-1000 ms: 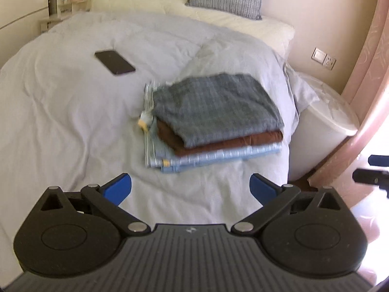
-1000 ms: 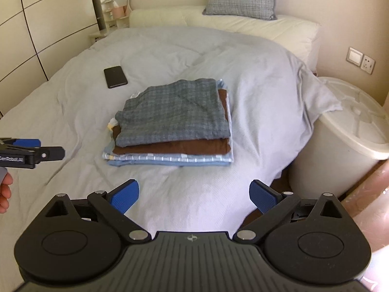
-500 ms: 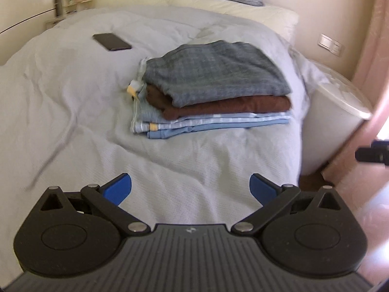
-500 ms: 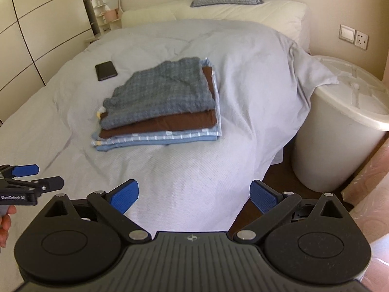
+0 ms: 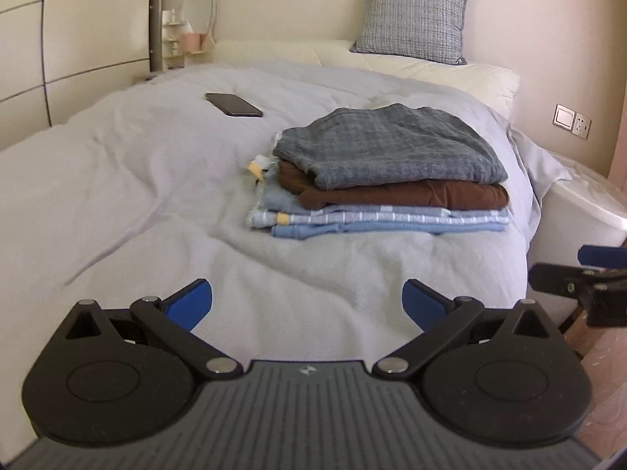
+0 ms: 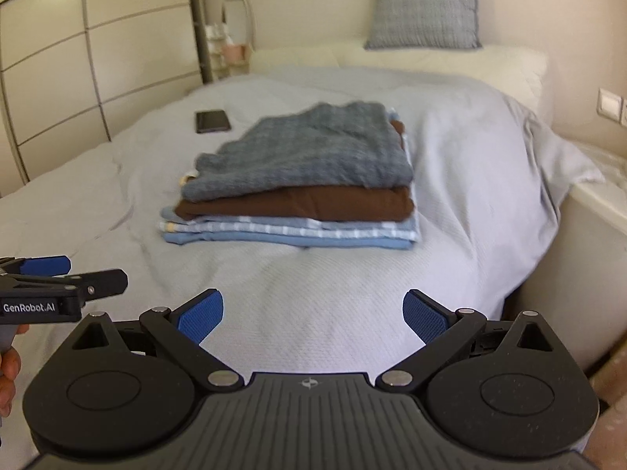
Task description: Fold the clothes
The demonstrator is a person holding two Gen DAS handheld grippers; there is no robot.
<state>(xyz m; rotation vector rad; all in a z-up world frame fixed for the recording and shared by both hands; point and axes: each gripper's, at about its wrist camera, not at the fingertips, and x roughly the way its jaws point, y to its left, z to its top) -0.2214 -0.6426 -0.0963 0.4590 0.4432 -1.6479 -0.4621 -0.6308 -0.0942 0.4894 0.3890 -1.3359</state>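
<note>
A stack of folded clothes [image 5: 388, 172] [image 6: 301, 192] lies on the grey bed cover [image 5: 129, 180] [image 6: 470, 149]: a grey checked piece [image 5: 392, 149] on top, a brown one [image 5: 411, 196] under it, light blue pieces [image 5: 376, 223] at the bottom. My left gripper [image 5: 307, 301] is open and empty, low over the near end of the bed, well short of the stack. Equally wide and empty, my right gripper [image 6: 313, 313] hangs beside it. Each gripper shows at the edge of the other's view.
A dark phone [image 5: 234, 104] [image 6: 212, 121] lies on the cover left of and behind the stack. A white lidded bin [image 5: 580, 211] stands right of the bed. Pillows [image 5: 415, 19] sit at the headboard, cupboard doors [image 6: 58, 90] on the left.
Both grippers have dropped lower and tilted up toward the headboard, so the stack is seen from the side. Both stay open and empty; the clothes have not moved.
</note>
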